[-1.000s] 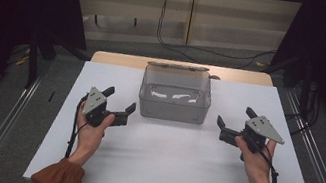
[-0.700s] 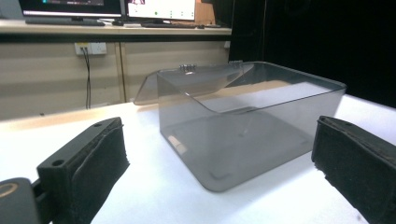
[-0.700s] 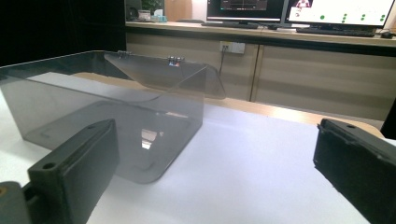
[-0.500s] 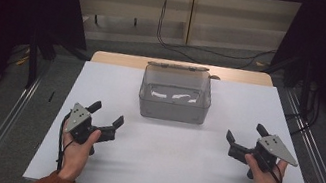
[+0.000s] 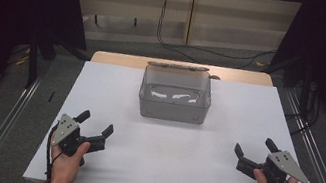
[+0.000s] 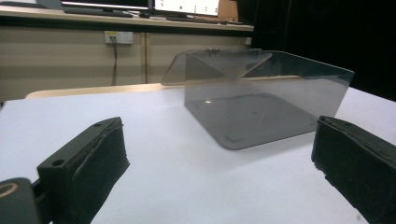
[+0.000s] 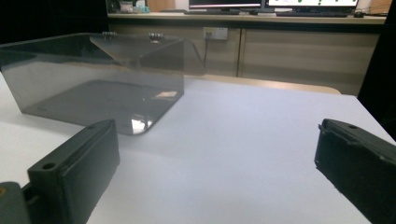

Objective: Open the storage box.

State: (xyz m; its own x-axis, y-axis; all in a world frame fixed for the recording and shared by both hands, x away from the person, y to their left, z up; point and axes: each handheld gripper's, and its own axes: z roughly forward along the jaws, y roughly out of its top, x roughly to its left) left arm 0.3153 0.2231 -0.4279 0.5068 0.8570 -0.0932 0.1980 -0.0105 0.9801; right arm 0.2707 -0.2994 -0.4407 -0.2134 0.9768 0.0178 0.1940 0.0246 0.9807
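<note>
White sheeting covers the table [image 5: 162, 172], which stands in a dim room with pale wall panels and cables behind it. 1 container occupies the far middle of the table: a clear, grey-tinted plastic box [image 5: 175, 98], its hinged lid folded back behind the rear wall. In the high view 2 pale patches show on its floor; they may be reflections or small items, and the pictures do not settle which. In both gripper views the floor of the box looks bare. The left gripper [image 5: 92, 129] sits low at the near left of the table and the right gripper [image 5: 254, 151] at the near right, each well apart from the box and from the other. Both point toward the box with jaws spread wide and nothing between them, as the left gripper view [image 6: 219, 177] and right gripper view [image 7: 215, 177] confirm. Judged from this layout, the step in hand is an approach to the box. To do it well, bring each gripper in level, keep the jaws parted until they straddle a wall or the lid edge, and close gently, since thin clear plastic may slide on the smooth sheet.
</note>
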